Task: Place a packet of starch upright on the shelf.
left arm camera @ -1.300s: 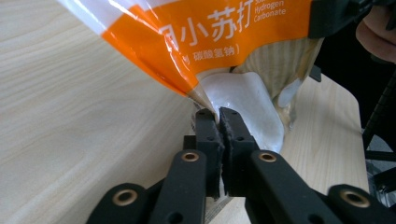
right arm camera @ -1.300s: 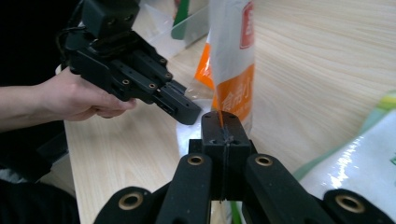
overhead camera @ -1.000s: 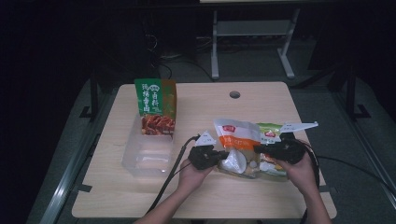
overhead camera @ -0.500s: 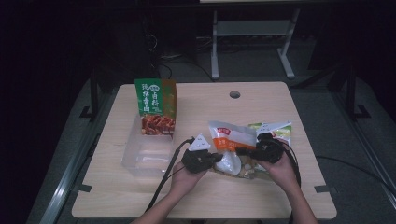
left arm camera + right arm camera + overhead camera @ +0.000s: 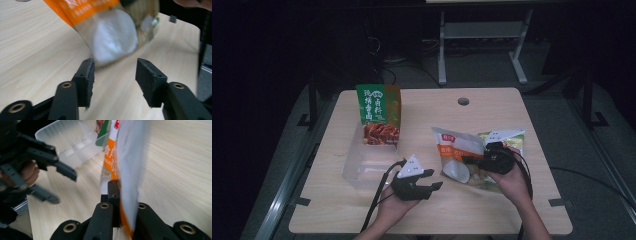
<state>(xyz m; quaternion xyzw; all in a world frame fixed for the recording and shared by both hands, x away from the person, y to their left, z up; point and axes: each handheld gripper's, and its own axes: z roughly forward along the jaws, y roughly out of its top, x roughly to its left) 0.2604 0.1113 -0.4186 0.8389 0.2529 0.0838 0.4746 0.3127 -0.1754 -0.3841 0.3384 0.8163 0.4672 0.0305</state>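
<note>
My right gripper point(image 5: 469, 161) is shut on an orange-and-white snack bag point(image 5: 457, 145) and holds it tilted up over the right half of the wooden table point(image 5: 492, 110). In the right gripper view the bag point(image 5: 130, 170) hangs edge-on between the closed jaws of that gripper point(image 5: 118, 187). My left gripper point(image 5: 435, 179) stands open just left of the bag, nothing between its fingers. The left gripper view shows the bag's pale lower end point(image 5: 112, 37) blurred, a little beyond that open gripper point(image 5: 113, 75). The left gripper point(image 5: 65, 188) also appears in the right gripper view.
A clear plastic bin point(image 5: 367, 167) sits at the table's left, with a green snack bag point(image 5: 378, 112) standing in its far end. A green-and-white bag point(image 5: 512, 137) lies behind the held one. A cable hole point(image 5: 463, 101) is near the far edge.
The left gripper has drawn back from the bag toward the near edge and stands open. The right gripper has shifted left, bringing the orange bag along and tipping it up.
</note>
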